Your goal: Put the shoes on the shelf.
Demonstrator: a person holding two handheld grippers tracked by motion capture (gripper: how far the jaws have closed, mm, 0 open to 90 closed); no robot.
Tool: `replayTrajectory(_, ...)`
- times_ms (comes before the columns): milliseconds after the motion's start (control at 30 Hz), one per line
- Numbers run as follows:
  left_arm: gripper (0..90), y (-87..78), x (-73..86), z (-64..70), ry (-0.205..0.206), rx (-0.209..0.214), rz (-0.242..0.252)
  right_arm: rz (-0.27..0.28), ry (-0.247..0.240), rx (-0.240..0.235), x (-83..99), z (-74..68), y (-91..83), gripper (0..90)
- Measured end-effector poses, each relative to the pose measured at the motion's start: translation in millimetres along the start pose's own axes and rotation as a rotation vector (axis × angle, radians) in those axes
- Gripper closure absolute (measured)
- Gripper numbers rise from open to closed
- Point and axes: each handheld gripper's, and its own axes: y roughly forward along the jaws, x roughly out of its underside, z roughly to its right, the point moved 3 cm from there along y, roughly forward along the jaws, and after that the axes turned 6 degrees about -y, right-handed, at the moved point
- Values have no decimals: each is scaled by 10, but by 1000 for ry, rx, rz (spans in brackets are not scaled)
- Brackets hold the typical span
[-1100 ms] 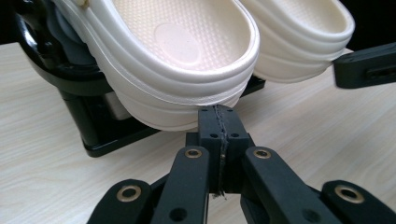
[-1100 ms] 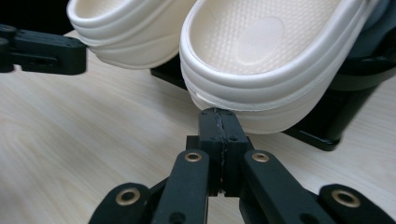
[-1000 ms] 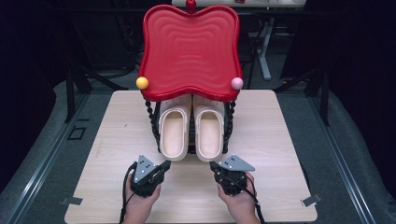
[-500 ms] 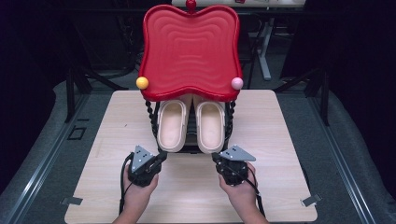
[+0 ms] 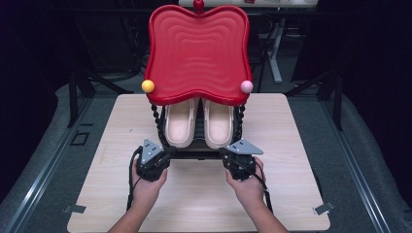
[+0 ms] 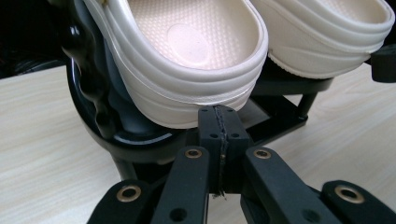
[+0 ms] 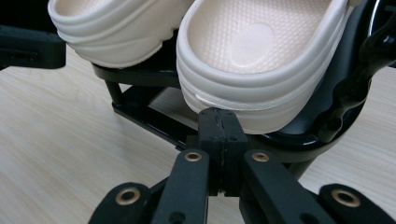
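I have both tongs down at the front of the black shoe rack point(image 5: 197, 153), which stands in the middle of the light wooden worktop point(image 5: 111, 126). From the high view, my left tongs point(image 5: 168, 152) sit at the rack's front left corner and my right tongs point(image 5: 224, 153) at its front right corner, each held in a hand that comes in from the near edge. The two are well apart, with the rack's low front bar between them.

In the left gripper view, the left tongs point(image 6: 219, 126) are closed, jaws pressed flat together with nothing between them. Their tips sit just below the heel of the left cream clog point(image 6: 187, 60), so close that I cannot tell whether they touch it. The right cream clog point(image 6: 327, 32) lies beside it, farther off.

In the right gripper view, the right tongs point(image 7: 219, 128) are likewise closed on nothing, jaws tight against each other. Their tips are just under the heel rim of the right cream clog point(image 7: 252, 56), and again I cannot tell whether there is contact. The left cream clog point(image 7: 112, 28) is off to the side there.

Both clogs rest on the rack's lower tier, heels toward me and tilted up, side by side. Above them, a red wavy-edged tray point(image 5: 198, 53) forms the rack's top, with a yellow ball point(image 5: 147, 86) at one front corner and a pink ball point(image 5: 247, 87) at the other.
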Motion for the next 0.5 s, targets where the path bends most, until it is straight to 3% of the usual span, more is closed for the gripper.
replayTrajectory(300,900,128,-63,-11,2,-13,-15,9,27,3,-76,54,101,900)
replayTrajectory(500,900,192,-34,-11,5,-23,-33,-17,15,2,-74,40,177,900)
